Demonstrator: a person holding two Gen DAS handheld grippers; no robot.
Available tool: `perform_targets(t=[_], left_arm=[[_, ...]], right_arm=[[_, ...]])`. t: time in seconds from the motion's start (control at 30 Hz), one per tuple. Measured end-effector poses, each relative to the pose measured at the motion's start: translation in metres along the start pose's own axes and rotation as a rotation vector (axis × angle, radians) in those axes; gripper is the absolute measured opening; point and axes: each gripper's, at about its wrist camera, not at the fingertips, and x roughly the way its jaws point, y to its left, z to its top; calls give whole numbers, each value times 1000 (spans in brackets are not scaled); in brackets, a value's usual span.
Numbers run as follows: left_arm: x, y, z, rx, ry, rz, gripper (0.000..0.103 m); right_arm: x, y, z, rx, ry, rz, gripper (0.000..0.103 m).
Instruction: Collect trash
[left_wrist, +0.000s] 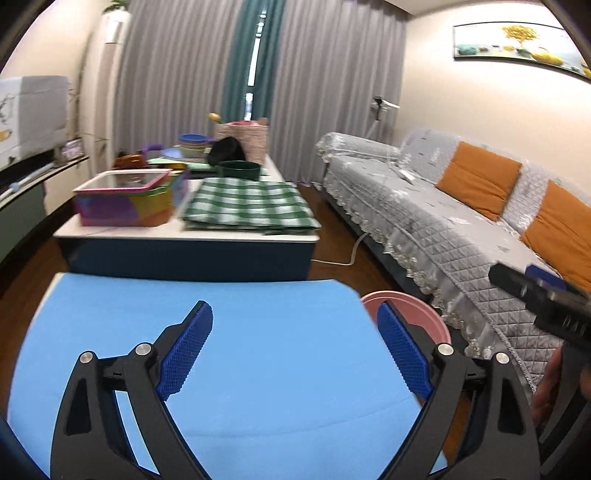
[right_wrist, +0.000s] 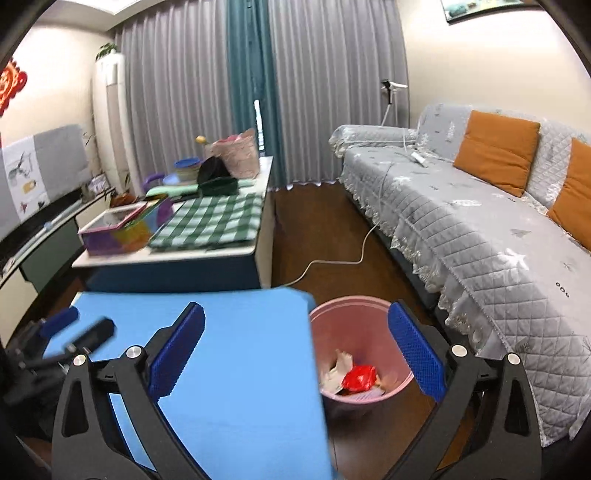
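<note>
With nothing between them, both hand-held grippers (left_wrist: 295, 354) (right_wrist: 297, 354) wide open.

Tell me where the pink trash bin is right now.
The pink trash bin stands on the wooden floor between the blue mat's right edge and the grey sofa, low in the right wrist view, with trash inside.

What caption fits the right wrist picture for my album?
Open, empty right tongs hover between the blue table and a pink bin holding trash.
</note>
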Motion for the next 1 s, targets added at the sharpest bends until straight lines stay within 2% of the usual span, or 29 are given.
perform_targets(t=[0.23, 0.5, 0.73, 0.83, 1.0], left_arm=[[-32, 43, -25, -46, 7, 101, 88], [-52, 51, -59, -47, 22, 142, 88], [-50, 59, -88, -69, 59, 165, 88], [-41, 58, -89, -58, 83, 161, 88], [-36, 58, -93, -57, 98, 173, 88]], right_arm=[[-5, 21, -41, 27, 45, -20, 98], [-20, 42, -69, -28, 39, -15, 98], [-14, 55, -96, -67, 27, -36, 98], [-2, 55, -100, -56, 66, -22, 98], [6, 58, -102, -73, 72, -30, 98]])
